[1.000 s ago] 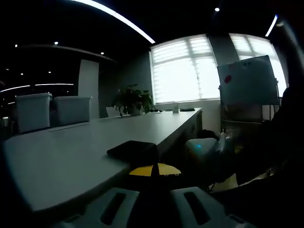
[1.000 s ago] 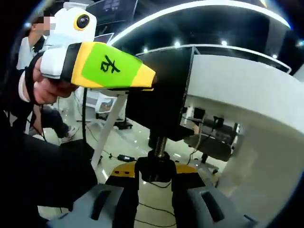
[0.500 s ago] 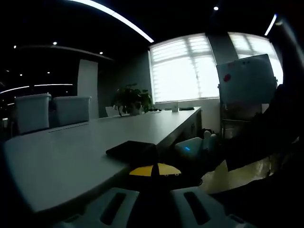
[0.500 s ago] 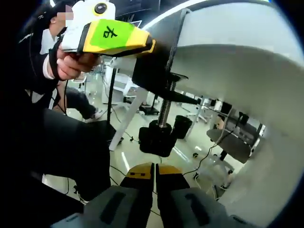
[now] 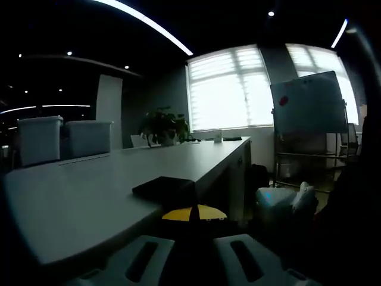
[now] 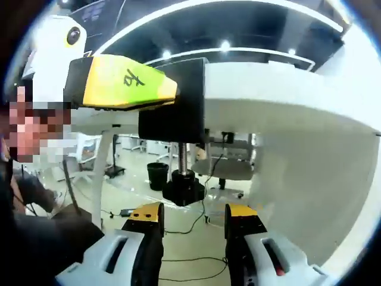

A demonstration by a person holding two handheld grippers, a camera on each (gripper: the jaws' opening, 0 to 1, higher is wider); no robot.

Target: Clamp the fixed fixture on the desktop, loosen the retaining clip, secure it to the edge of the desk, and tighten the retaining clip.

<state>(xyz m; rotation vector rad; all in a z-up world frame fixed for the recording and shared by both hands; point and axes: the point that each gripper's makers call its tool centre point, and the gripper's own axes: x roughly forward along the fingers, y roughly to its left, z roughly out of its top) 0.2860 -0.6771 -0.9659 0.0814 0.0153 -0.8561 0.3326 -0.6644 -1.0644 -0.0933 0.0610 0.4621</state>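
- Where the right gripper view starts, the right gripper [image 6: 193, 217] is seen with jaws spread apart, nothing held between them.
- Just beyond the jaws, the clamp knob [image 6: 184, 190] at the bottom of the screw [image 6: 181, 157] is seen, apart from both jaws.
- The black fixture [image 6: 176, 101] is set over the desk [image 6: 286, 113] edge, screw hanging below the underside.
- The left gripper [image 6: 122, 89], yellow-green nosed, is seen clamped on the fixture's upper part from the left.
- In the left gripper view, the left gripper's jaws [image 5: 193, 215] are drawn together on the dark fixture plate [image 5: 164, 188], which lies flat on the desk top [image 5: 89, 196] at its near edge.
- Farther along the desk, two storage bins [image 5: 62, 138] and a plant [image 5: 165, 126] are seen; a whiteboard [image 5: 308, 102] stands by the windows [image 5: 229, 88].
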